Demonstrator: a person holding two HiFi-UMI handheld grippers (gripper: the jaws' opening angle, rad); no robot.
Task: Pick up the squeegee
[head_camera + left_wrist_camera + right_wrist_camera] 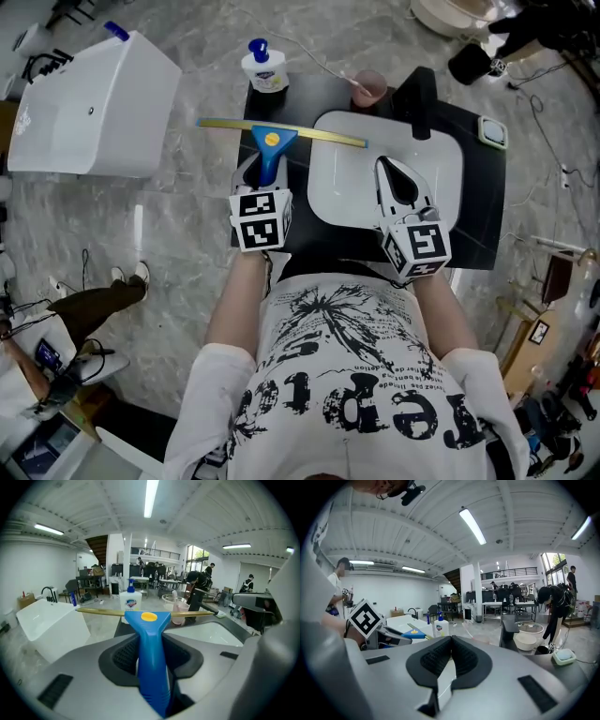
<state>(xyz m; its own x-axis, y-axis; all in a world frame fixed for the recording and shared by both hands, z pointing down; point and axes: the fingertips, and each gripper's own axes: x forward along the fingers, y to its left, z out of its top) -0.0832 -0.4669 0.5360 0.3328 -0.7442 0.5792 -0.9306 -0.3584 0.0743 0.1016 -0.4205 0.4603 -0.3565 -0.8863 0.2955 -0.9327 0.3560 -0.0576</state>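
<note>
The squeegee (272, 139) has a blue handle and a long yellow blade, and it hangs above the left end of the black counter (478, 216). My left gripper (264, 173) is shut on its handle. In the left gripper view the handle (152, 663) runs up between the two dark pads, with the blade (103, 612) lying level across the far end. My right gripper (386, 167) hovers over the white sink basin (342, 178) with its jaws shut and nothing in them; its pads (436, 660) meet at the tips. From the right gripper view the squeegee (413, 633) shows at the left.
A white soap pump bottle (264, 67), a pink cup (370, 89) and a black faucet (422, 98) stand along the counter's far edge. A small green sponge (492, 131) lies at the far right. A white tub (94, 108) sits on the floor to the left.
</note>
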